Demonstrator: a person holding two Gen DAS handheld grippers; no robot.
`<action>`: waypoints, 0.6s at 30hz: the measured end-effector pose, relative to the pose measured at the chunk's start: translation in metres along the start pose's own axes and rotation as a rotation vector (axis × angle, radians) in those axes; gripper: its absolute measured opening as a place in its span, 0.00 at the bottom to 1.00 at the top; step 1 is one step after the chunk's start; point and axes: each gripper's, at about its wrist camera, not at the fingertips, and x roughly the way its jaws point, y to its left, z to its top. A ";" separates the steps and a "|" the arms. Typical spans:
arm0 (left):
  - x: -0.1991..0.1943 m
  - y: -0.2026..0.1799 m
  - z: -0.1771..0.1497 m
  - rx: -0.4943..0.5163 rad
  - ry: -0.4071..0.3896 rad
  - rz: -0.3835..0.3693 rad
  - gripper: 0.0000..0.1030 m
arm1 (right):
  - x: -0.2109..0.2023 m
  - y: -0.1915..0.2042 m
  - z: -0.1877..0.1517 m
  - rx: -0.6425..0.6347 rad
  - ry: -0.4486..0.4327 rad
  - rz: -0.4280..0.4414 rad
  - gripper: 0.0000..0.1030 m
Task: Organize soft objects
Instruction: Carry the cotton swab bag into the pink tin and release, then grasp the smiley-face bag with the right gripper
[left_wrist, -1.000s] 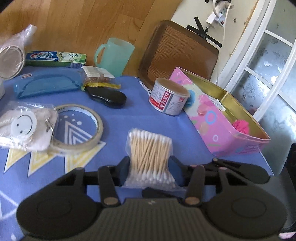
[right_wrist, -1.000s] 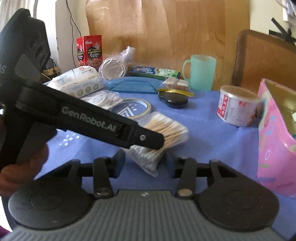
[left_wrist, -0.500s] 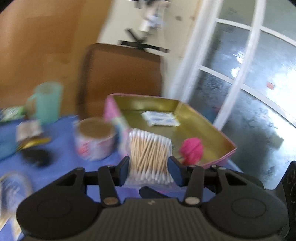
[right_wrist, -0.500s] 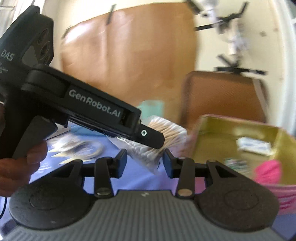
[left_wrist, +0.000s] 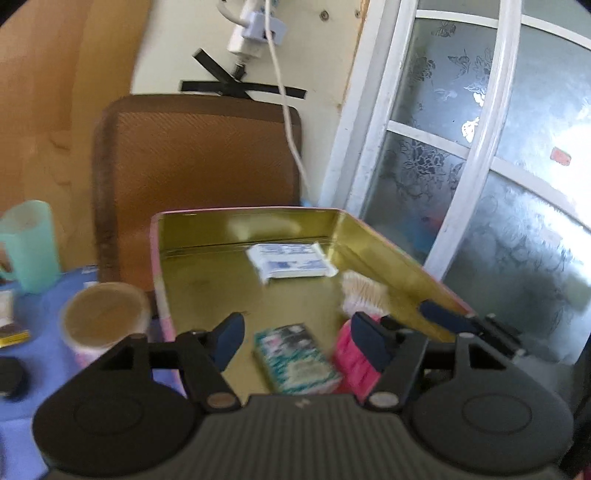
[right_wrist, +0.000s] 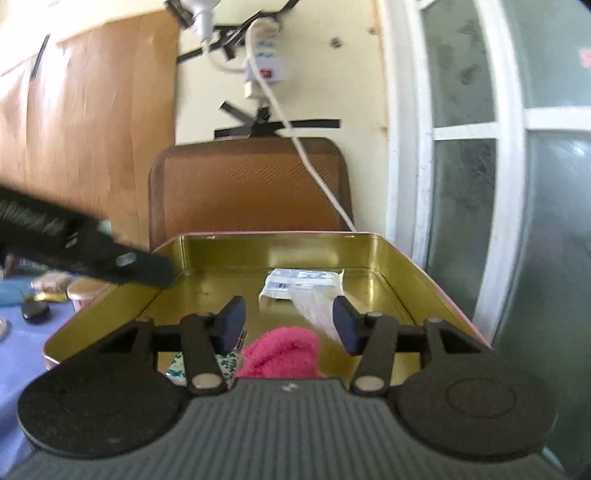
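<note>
Gold-lined metal tin (left_wrist: 192, 258) with pink outer walls, rectangular with rounded corners, standing at the worktop's (left_wrist: 44, 325) right edge on smooth blue cloth. Inside, against its right wall: clear crinkly bag of cotton swabs (left_wrist: 364, 291), wooden sticks with white tips, lying loose. Beside it a fluffy pink soft thing (right_wrist: 282, 350), a flat teal printed packet (left_wrist: 295, 358) near the front wall, a white and blue sachet (left_wrist: 291, 260) toward the back wall. Left gripper (left_wrist: 297, 339) over the tin, fingers (left_wrist: 229, 338) released and just opened, nothing between them. Right gripper (right_wrist: 288, 323) likewise spread and just opened, bag lying free beyond, pads not pressing it. Round paper-topped tub (left_wrist: 103, 314) just outside the tin's left wall; translucent teal mug (left_wrist: 29, 247) further back. Behind: woven brown chair back (left_wrist: 199, 158), cream wall with black tape, frosted patterned window panes (left_wrist: 480, 166) in white frames.
</note>
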 end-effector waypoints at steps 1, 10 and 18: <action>-0.007 0.002 -0.003 0.005 -0.002 0.006 0.63 | -0.001 -0.001 -0.001 0.016 -0.006 0.007 0.53; -0.087 0.029 -0.063 0.020 -0.007 0.063 0.66 | -0.040 0.023 0.002 0.113 -0.081 0.139 0.53; -0.150 0.092 -0.121 -0.075 -0.018 0.237 0.66 | -0.058 0.107 -0.006 0.016 -0.030 0.326 0.48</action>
